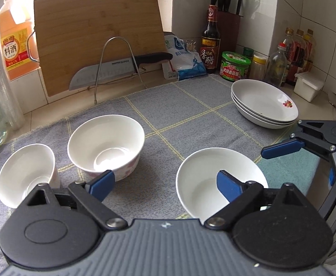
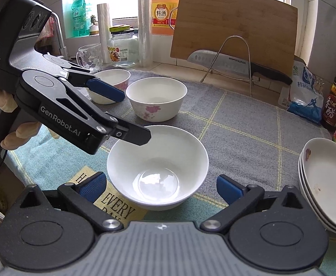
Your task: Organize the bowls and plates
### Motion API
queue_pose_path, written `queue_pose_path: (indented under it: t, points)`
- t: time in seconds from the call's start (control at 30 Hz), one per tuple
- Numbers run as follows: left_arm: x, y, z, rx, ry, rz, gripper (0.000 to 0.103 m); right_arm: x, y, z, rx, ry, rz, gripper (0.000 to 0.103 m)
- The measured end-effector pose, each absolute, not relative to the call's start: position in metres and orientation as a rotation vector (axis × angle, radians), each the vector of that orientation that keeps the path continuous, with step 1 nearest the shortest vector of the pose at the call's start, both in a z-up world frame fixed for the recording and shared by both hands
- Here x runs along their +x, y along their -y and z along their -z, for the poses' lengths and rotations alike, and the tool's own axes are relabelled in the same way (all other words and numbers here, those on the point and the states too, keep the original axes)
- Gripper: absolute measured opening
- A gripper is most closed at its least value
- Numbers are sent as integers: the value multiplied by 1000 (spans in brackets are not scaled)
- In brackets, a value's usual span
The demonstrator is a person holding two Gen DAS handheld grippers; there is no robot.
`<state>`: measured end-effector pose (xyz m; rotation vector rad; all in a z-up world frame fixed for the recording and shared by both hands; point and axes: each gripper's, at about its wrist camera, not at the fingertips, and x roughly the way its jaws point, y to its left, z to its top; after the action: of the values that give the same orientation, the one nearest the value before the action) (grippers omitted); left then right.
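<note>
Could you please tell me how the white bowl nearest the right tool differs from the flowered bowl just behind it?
The plain bowl has no pattern on its outside, while the flowered bowl carries pink blossoms on its side. The plain bowl flares out from a small base; the flowered bowl has steeper, straighter walls. The plain bowl sits partly on the teal mat, the flowered bowl on the grey cloth. Both are white, upright and empty.

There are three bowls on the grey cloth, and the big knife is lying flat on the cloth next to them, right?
Not quite. The three bowls do sit on the grey cloth, but the knife isn't on it. The right wrist view shows it resting in a wire rack against the cutting board.
</note>
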<state>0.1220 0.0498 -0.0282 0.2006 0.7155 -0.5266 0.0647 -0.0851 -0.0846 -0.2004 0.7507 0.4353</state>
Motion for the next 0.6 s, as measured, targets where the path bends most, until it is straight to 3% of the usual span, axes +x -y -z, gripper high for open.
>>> queue_pose_path:
  t: [0.6]
  points:
    - [126,-73,49,201,-665,243,95,109,79,57,-175,-786,-437,103]
